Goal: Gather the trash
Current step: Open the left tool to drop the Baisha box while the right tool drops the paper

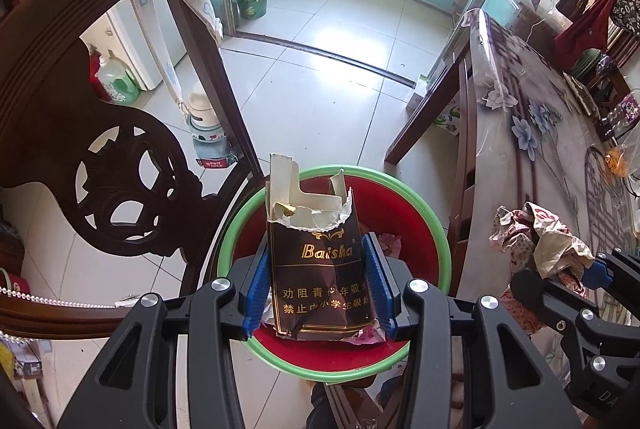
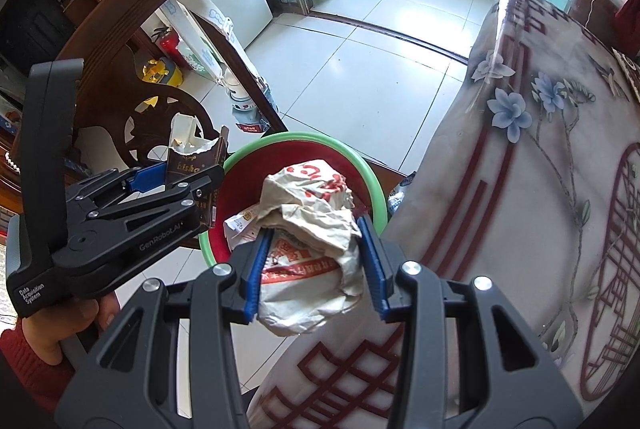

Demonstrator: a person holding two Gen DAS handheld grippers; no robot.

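The landmark here is the red waste bin with a green rim (image 1: 434, 229), standing on the floor between a carved wooden chair (image 1: 100, 165) and the counter (image 2: 540, 189) with its flowered cover.

The left gripper (image 1: 318, 285) has its fingers clamped on a torn dark cigarette pack (image 1: 320, 269), which hangs right over the bin's mouth, its ripped top pointing away from the camera. The right gripper (image 2: 316, 269) has its fingers clamped on a crumpled paper wrapper with red print (image 2: 308, 229); in the right wrist view this wad sits over the near, counter-side part of the bin's rim, so whether it would fall cleanly inside is hard to tell.

As for progress: both pieces are picked up and carried to the bin, and a few scraps already lie at the bin's bottom, just visible past the pack. What is left, by my reading, is the release: opening each pair of fingers so the pack and the wrapper drop in, the wrapper perhaps after a small shift toward the bin's middle. A few bags and small packets lie further along the counter from the bin; whether any of that is trash I cannot tell
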